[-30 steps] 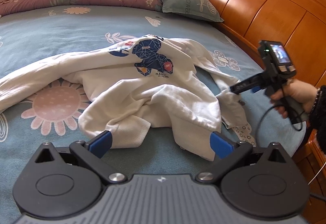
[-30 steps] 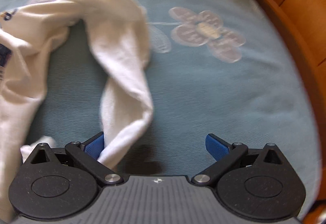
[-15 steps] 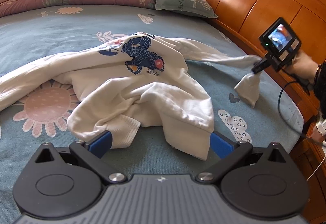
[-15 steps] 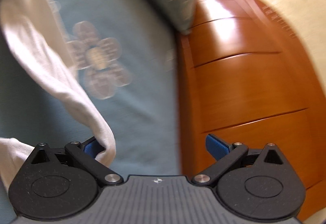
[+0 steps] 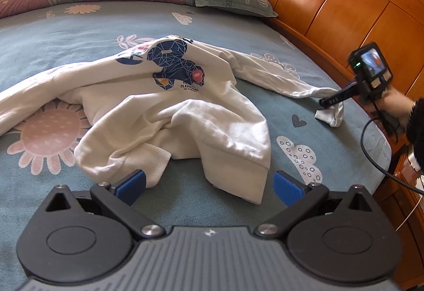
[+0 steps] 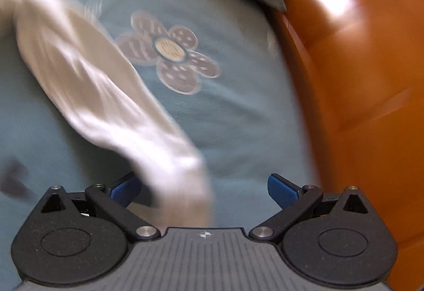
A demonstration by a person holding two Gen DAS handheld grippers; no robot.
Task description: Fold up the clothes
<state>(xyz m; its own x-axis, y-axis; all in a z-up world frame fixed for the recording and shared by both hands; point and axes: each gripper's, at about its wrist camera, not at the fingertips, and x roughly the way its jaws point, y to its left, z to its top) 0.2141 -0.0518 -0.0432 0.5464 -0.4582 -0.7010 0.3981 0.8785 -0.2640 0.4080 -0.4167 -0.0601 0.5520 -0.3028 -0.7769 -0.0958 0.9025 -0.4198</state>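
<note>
Sleeve (image 5: 275,79) of white cotton sweatshirt with blue print (image 5: 175,105) now lies stretched toward wooden headboard (image 5: 344,13), cuff draped across right gripper (image 6: 204,187), jaws wide, nothing clamped. Left gripper (image 5: 209,182) wide open, empty, near sweatshirt hem; flattening underway, no folds yet.

The left gripper (image 5: 209,185) hovers low near the bed's front edge with its blue-padded jaws spread wide and holding nothing, while the right gripper (image 6: 204,189), gripped by the right hand (image 5: 392,105) near the right edge, also stands spread.
</note>
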